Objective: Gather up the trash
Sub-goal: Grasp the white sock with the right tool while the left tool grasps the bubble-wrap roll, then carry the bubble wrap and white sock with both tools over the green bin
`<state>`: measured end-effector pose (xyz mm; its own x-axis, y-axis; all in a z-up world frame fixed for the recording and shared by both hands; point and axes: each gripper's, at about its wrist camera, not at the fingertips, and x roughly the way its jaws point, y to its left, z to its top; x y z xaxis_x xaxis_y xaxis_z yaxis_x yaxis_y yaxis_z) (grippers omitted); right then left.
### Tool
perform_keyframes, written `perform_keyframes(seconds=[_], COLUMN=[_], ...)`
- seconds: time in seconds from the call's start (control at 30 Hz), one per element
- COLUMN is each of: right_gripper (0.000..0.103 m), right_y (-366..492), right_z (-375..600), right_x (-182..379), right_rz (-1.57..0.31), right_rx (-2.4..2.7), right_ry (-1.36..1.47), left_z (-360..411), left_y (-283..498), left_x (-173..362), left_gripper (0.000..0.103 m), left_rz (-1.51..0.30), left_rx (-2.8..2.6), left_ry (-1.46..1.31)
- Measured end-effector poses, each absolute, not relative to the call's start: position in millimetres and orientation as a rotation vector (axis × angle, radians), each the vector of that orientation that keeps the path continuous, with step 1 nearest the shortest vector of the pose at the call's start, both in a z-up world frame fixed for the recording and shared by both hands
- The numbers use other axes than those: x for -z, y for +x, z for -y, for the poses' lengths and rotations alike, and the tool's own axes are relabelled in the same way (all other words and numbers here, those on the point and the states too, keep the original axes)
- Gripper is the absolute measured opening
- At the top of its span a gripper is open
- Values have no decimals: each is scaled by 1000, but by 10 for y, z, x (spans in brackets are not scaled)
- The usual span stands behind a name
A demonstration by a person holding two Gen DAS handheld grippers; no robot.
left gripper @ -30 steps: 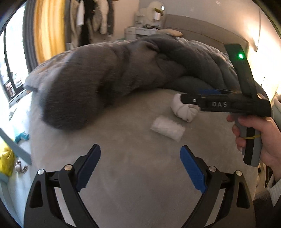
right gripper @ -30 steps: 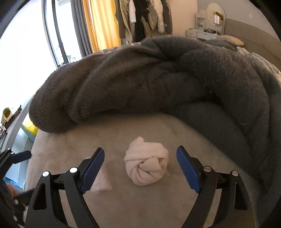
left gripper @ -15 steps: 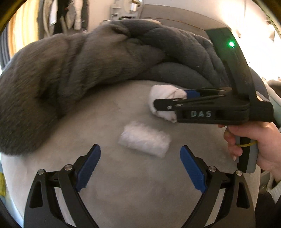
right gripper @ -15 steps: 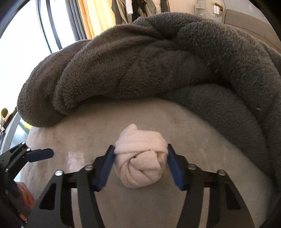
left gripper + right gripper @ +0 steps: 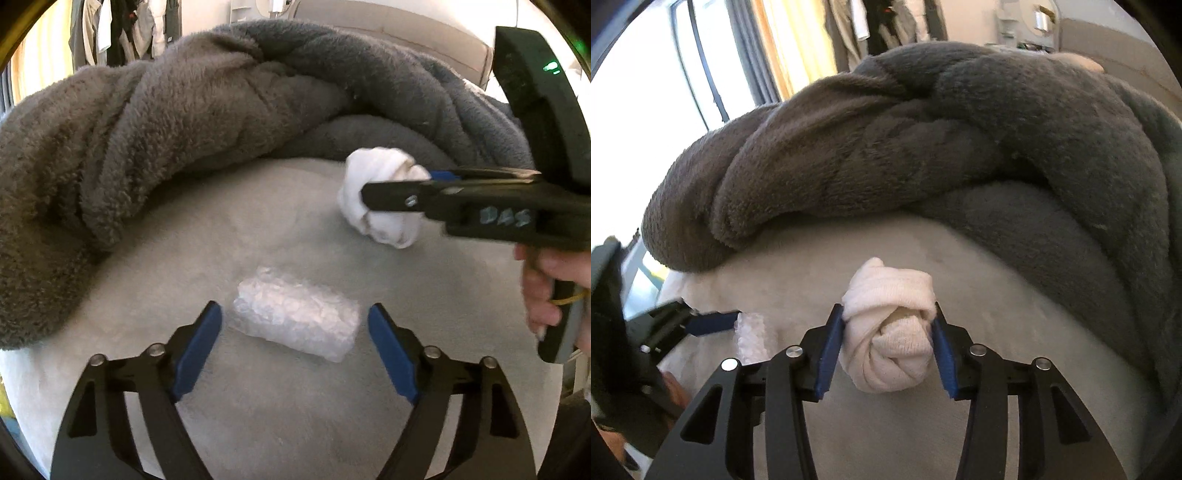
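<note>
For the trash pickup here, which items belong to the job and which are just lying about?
Job:
- balled white sock, right gripper closing on it
- bubble wrap piece, between the closing left gripper fingers, untouched

Lying about:
- grey fleece blanket
- hanging clothes

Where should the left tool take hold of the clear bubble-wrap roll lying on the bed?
Across its short width, near the middle, coming down from above. The bubble-wrap roll lies flat on the pale bed cover, clear of the grey blanket. The left tool already straddles it lengthwise, jaws closing, pads not yet touching; squeezing the ends would likely buckle it.
</note>
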<state>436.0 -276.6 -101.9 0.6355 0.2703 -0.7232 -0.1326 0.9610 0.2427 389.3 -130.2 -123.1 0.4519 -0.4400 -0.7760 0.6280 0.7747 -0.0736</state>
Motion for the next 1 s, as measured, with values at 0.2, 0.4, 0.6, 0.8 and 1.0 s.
perform_keyframes(seconds=[0.2,0.4,0.6,0.8,1.0], right_gripper=[46,46,46,46,46], right_y=[4256,4132,3968,3766,3648], right_z=[2790,2817,2742,2632,2518], right_x=[856,727,561,420,247], right_rz=[-836,-816,-783,-752,-726], right_rx=[-264,-278,-296,-323,-347], right_ry=[125,127,139,122,117], left_z=[1364,1257,1063,894,918], left_y=[3928,3874,3719,3360,3085], left_x=[1359,1258,1040,872,772], left_gripper=[67,63,63,62,62], left_rz=[-899,-874,-866,-850,-828], left_rx=[670,605,518,458,418], left_ry=[242,213,106,135,145])
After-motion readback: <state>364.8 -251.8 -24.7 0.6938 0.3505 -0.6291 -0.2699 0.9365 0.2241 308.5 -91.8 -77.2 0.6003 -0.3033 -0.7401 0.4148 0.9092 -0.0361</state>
